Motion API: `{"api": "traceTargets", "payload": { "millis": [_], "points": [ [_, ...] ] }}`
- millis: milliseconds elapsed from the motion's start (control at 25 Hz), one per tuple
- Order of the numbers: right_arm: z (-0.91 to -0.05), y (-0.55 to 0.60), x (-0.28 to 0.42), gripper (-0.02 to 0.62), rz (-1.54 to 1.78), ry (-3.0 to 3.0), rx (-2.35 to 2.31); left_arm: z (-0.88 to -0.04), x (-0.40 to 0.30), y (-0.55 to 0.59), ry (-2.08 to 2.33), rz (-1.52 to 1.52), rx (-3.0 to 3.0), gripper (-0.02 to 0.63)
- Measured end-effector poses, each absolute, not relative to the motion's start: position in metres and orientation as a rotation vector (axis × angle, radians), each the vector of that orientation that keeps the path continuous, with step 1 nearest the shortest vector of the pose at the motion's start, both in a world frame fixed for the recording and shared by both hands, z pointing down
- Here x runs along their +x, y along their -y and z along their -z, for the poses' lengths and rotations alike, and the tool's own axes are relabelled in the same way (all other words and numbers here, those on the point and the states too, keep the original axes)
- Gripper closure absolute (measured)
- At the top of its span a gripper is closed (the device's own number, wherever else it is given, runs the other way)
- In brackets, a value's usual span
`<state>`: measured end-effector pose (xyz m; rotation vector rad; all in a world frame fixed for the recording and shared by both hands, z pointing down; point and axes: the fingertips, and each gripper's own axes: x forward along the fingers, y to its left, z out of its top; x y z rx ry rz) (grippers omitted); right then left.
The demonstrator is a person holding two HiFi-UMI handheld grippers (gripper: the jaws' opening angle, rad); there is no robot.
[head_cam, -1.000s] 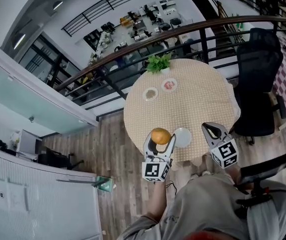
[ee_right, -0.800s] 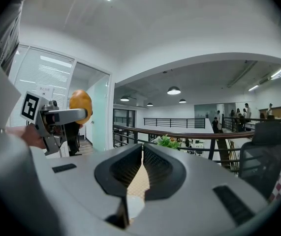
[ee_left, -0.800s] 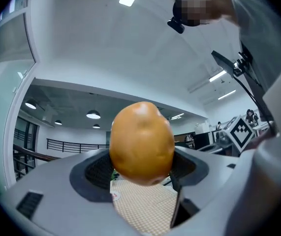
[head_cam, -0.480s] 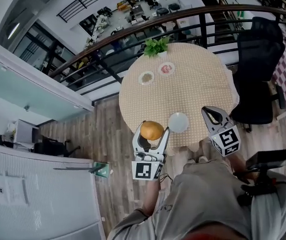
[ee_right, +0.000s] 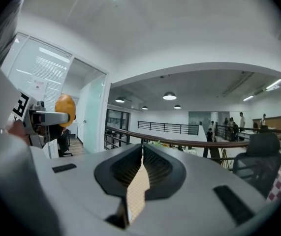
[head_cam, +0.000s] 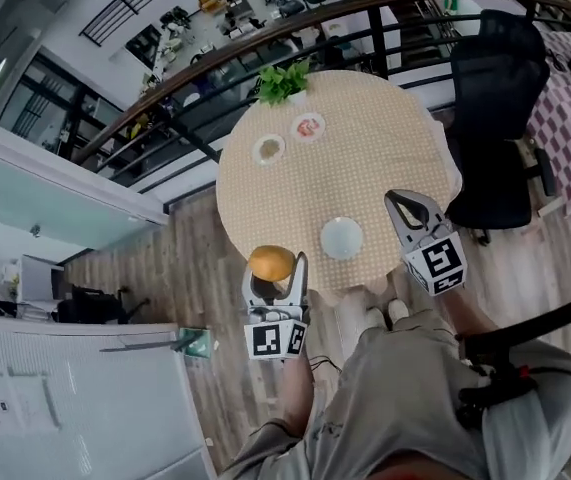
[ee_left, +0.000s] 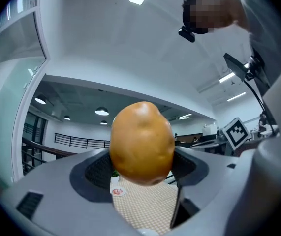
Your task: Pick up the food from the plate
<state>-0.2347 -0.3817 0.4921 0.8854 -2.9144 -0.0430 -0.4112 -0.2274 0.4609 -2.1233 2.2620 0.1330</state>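
A round orange-brown piece of food (head_cam: 271,262) is clamped in my left gripper (head_cam: 272,270), which hangs off the near left edge of the round table (head_cam: 385,158), above the wooden floor. In the left gripper view the food (ee_left: 142,143) fills the gap between the dark pads. The white plate (head_cam: 341,238) near the table's front edge has nothing on it. My right gripper (head_cam: 402,206) hovers over the table's near right edge, right of the plate, its jaws shut with nothing between them. From the right gripper view the food (ee_right: 65,110) shows at far left.
Two small dishes (head_cam: 268,149) (head_cam: 308,127) and a potted green plant (head_cam: 282,82) sit at the table's far side. A dark office chair (head_cam: 495,118) stands right of the table. A railing (head_cam: 265,43) curves behind it. My legs are just below the front edge.
My left gripper has carried the food leftward and back, off the table's edge and away from the plate. The right gripper stays shut beside the plate.
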Motion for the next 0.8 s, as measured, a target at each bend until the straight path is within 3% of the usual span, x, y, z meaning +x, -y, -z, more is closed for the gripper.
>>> {"api": "traceTargets", "payload": {
  "millis": [800],
  "points": [
    [-0.465,0.342,-0.255,0.572,0.088,2.998,0.766,-0.466,-0.383,0.243,-2.154,-0.055,-2.171,0.253]
  ]
}}
